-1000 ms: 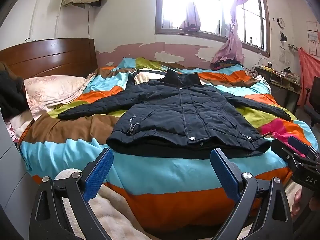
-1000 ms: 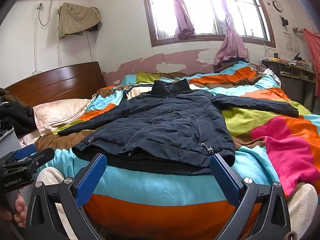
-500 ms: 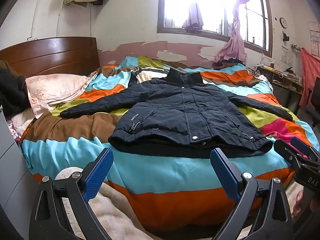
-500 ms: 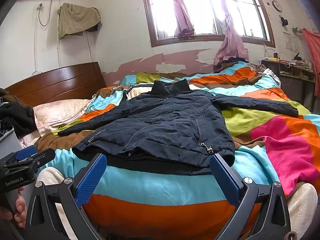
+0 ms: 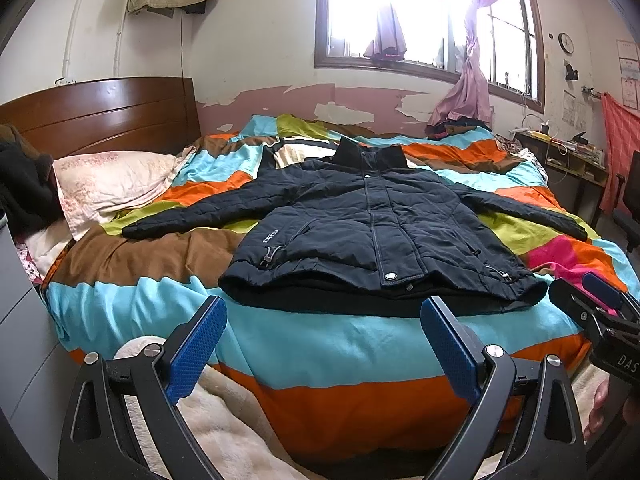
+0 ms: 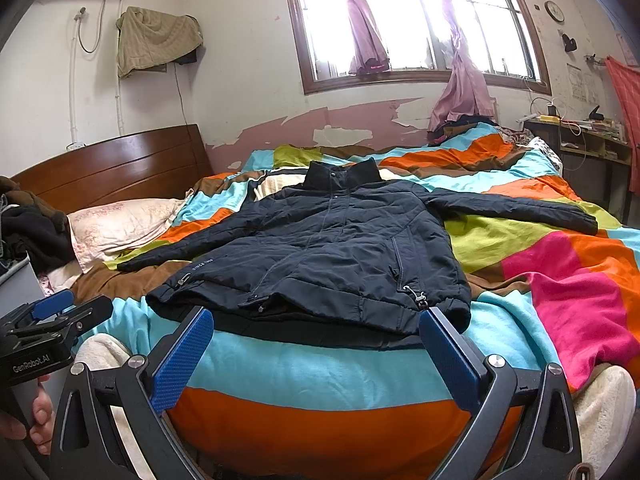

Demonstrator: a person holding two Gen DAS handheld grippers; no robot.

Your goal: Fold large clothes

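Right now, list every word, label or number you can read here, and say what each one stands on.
"SINCE" plus some blurred characters: printed on the dark jacket near its hem.
"GenRobot.AI": on the body of the left gripper, seen from the right wrist.
"DAS", cut off by the frame edge: on the right gripper, seen from the left wrist.
Wall clock and wall papers: too small to read.

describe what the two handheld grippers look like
Both the left gripper and right gripper have black skeletal frames with triangular cutouts, silver pivot bolts and blue textured fingers. Seen side-on, one body reads "GenRobot.AI", the other "DAS". No cables or sleeves show.
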